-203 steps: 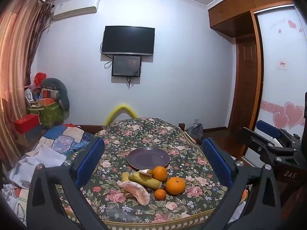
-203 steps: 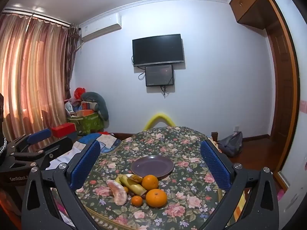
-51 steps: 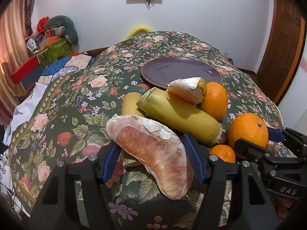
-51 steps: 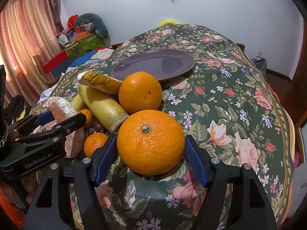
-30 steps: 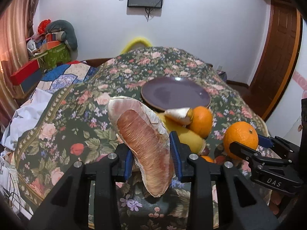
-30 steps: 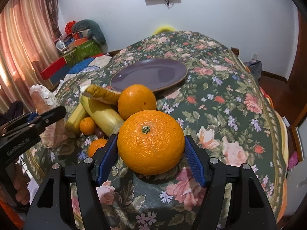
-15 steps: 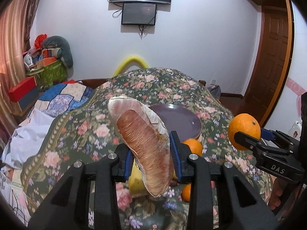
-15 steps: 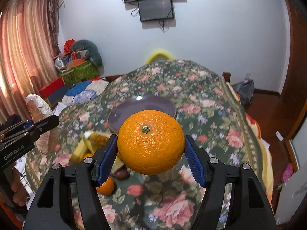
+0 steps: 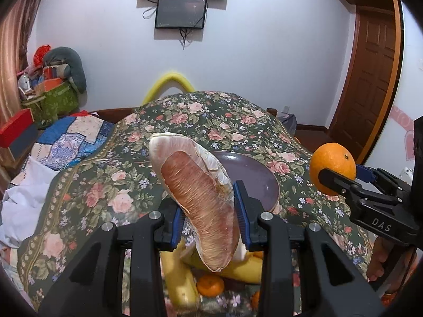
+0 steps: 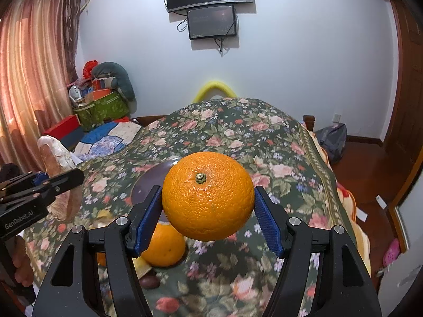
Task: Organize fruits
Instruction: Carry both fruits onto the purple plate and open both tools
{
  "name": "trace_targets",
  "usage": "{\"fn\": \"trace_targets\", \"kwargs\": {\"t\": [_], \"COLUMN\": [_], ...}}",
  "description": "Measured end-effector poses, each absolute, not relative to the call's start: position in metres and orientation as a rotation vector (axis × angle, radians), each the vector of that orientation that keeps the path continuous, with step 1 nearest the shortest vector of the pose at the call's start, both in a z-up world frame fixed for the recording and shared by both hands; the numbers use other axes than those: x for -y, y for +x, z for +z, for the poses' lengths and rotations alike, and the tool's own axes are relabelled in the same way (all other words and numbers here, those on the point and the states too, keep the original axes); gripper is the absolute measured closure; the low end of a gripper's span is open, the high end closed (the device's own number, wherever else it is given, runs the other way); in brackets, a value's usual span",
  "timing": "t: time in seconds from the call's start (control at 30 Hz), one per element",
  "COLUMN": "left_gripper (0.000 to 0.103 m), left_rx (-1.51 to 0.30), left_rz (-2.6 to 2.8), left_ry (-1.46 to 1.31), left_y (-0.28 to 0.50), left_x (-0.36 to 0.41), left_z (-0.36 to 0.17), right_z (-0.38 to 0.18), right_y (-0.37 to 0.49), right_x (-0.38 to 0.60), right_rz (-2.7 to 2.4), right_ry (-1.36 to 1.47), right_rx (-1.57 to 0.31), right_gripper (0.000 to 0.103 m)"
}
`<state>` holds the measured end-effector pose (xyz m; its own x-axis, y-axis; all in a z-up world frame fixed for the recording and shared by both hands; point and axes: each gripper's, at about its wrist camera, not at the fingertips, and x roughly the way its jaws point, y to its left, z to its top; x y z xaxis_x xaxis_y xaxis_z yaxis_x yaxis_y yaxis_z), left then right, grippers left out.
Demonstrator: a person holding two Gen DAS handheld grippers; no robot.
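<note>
Purple plate [image 9: 253, 177] lies ahead, below both loads, empty. Left gripper [image 9: 210, 218] fingers clamp the pomelo segment [image 9: 197, 200], long axis upright; right gripper [image 10: 208, 220] fingers clamp the orange [image 10: 208, 203], equally near.

Peeled pomelo wedge [image 9: 201, 200] and orange [image 10: 208, 196] aloft above purple plate [image 9: 260, 182]

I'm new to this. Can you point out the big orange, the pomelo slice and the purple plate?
big orange [image 10: 208, 198], right wrist view, front peel.
pomelo slice [image 9: 198, 198], left wrist view, pink flesh.
purple plate [image 9: 259, 182], left wrist view, bare inner surface.
</note>
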<state>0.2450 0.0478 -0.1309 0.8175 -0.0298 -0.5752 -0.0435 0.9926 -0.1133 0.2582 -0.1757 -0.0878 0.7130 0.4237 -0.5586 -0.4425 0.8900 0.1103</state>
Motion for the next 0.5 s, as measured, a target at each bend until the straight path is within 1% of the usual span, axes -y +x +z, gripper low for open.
{"fn": "trace_targets", "kwargs": {"t": [0.5], "left_gripper": [0.069], "left_rx": [-0.710], "left_rz": [0.003], "left_ry": [-0.117], "left_y": [0.310], "left_x": [-0.062], "left_z": [-0.150], "right_z": [-0.115], "right_y": [0.303], "right_x": [0.150], "right_rz": [0.496], "right_ry": [-0.082], "right_rx": [-0.670], "right_gripper": [0.038]}}
